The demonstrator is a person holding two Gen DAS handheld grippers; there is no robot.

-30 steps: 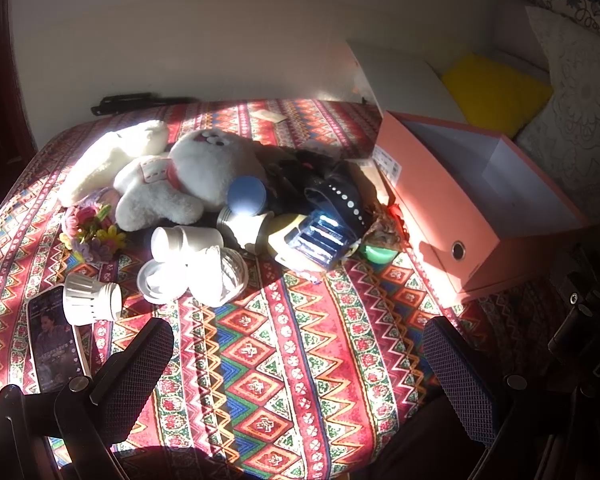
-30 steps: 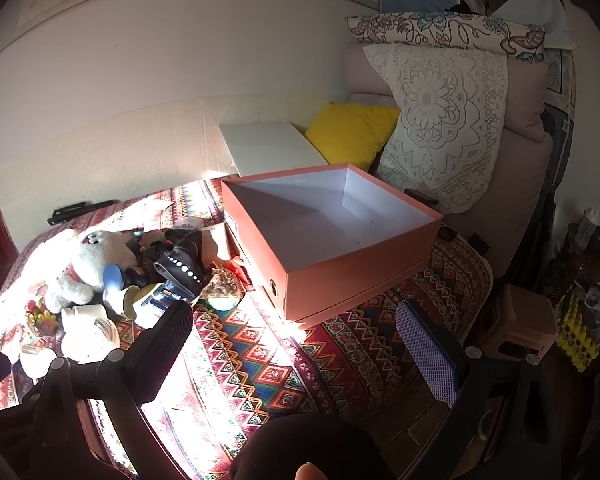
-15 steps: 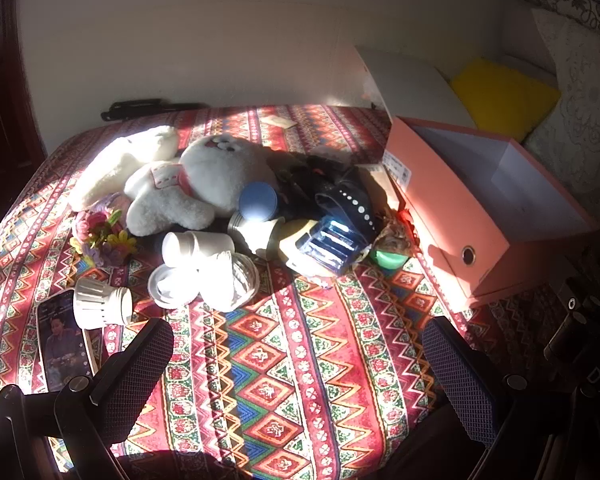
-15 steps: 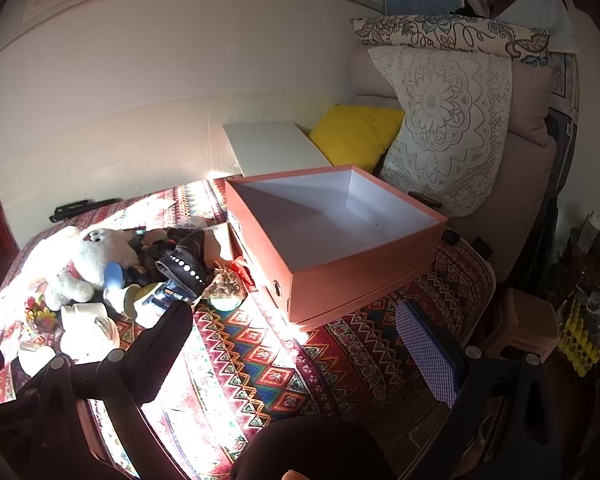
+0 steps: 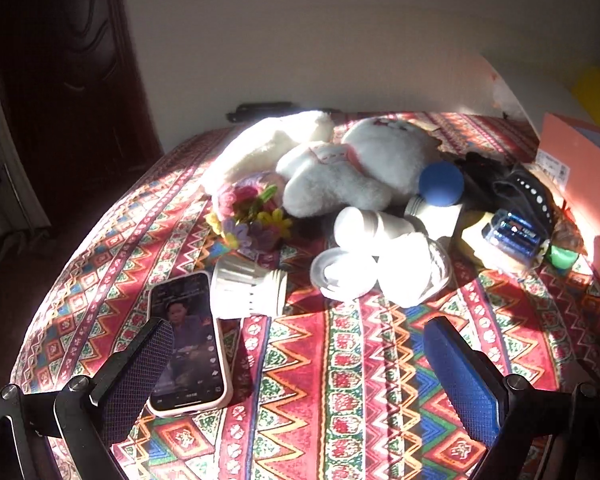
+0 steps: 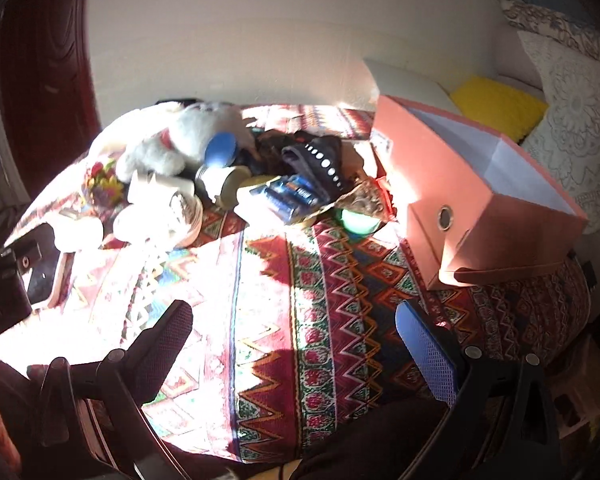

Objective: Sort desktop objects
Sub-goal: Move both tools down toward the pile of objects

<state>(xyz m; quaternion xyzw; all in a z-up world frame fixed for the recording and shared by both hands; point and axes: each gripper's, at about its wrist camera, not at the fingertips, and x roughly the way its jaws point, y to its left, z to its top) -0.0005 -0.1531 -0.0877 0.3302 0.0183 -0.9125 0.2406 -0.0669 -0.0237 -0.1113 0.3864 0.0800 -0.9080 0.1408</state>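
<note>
Left gripper point(image 5: 296, 360): mesh-padded tongs apart, empty.
Right gripper point(image 6: 296, 344): apart, empty.
Pile: fluffy white plush toy point(image 5: 364, 168), ribbed white plastic cup point(image 5: 246, 288).
Box: rigid salmon-pink cardboard box point(image 6: 452, 184), uncovered.

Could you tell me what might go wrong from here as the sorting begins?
The phone lies by the table's near edge, right under the open left hand-held gripper; a clumsy nudge could push it off. The white cups lie tumbled together in glare, so a grasp may catch two. The blue ball could roll when the plush toy is lifted.
</note>
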